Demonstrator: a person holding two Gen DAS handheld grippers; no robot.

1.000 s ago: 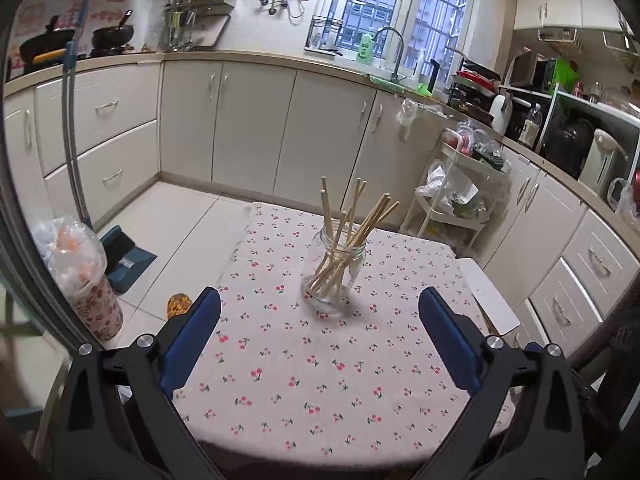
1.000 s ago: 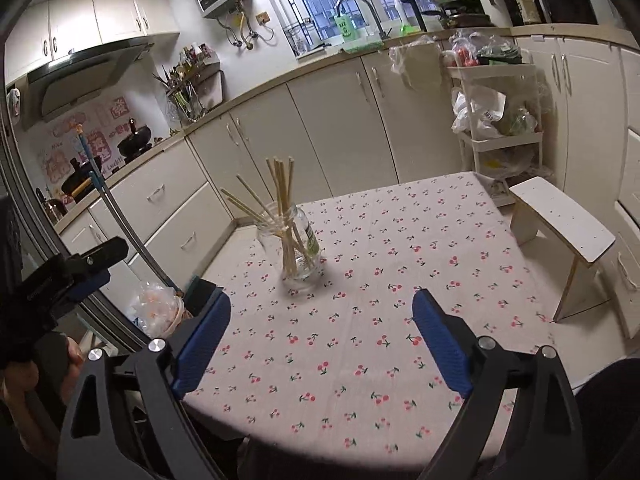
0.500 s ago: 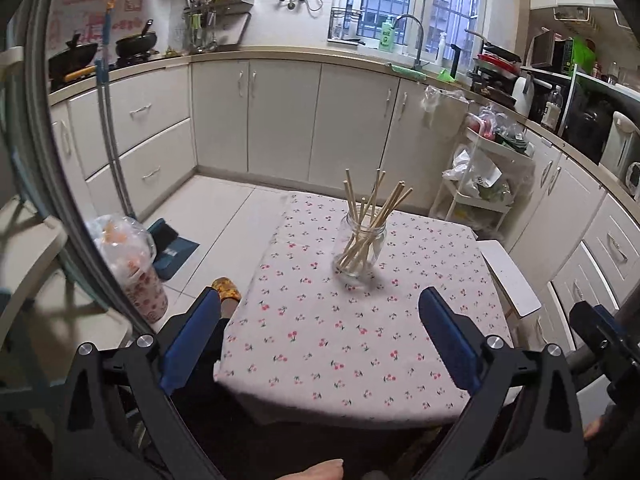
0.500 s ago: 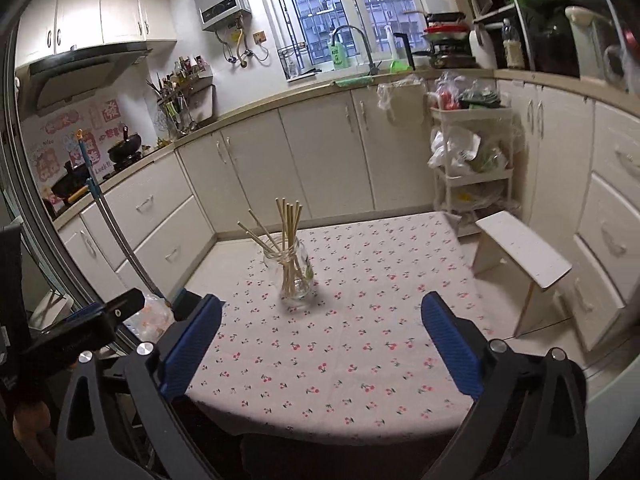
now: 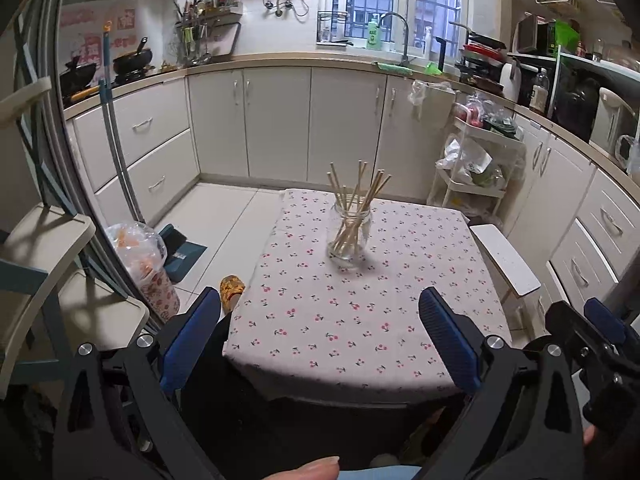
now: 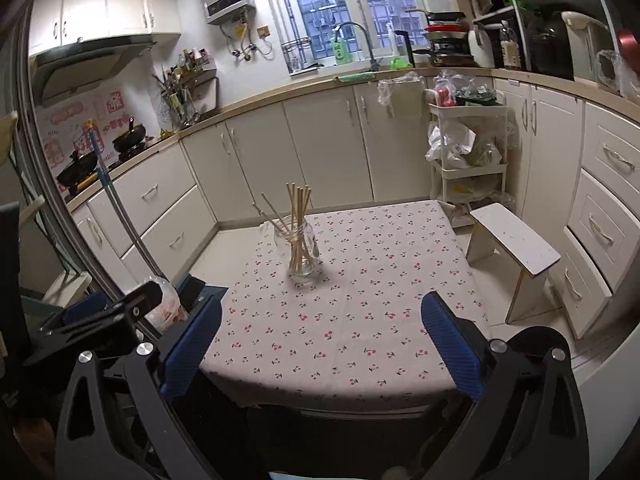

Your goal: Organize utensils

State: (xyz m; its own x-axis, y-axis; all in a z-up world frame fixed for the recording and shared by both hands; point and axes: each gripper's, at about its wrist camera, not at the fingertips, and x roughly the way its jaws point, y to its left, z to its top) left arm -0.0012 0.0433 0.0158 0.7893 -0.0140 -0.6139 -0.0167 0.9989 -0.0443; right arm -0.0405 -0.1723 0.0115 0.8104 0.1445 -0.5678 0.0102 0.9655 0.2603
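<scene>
Both pairs of jaws stand spread wide with nothing between them: our left gripper (image 5: 320, 336) and our right gripper (image 6: 320, 340) each show blue pads far apart, framing bare cloth. From the left wrist view, the right gripper sits out at four o'clock, near the table's corner.

And where is the prize? The clear glass jar (image 5: 349, 236) stands upright on the cherry-print tablecloth (image 5: 340, 320), at about twelve o'clock from both grippers and well apart from them. The bundle of pale wooden chopsticks (image 5: 356, 196) is inside it, fanned out and leaning on the rim. No loose utensil shows on the cloth, so we judge the sorting done.

What could still go wrong? The jar looks light and top-heavy with those sticks splayed; if we swing a finger back across the table, a knock on the tips could tip it. The cloth hangs over the near edge, and a snag there could drag the jar along with it.

Compared with a second ago, we are further back and higher: the jar was close in front of the pads then, and now the whole table fits in view, with its near edge showing between our fingers. The jar and sticks have not shifted.
</scene>
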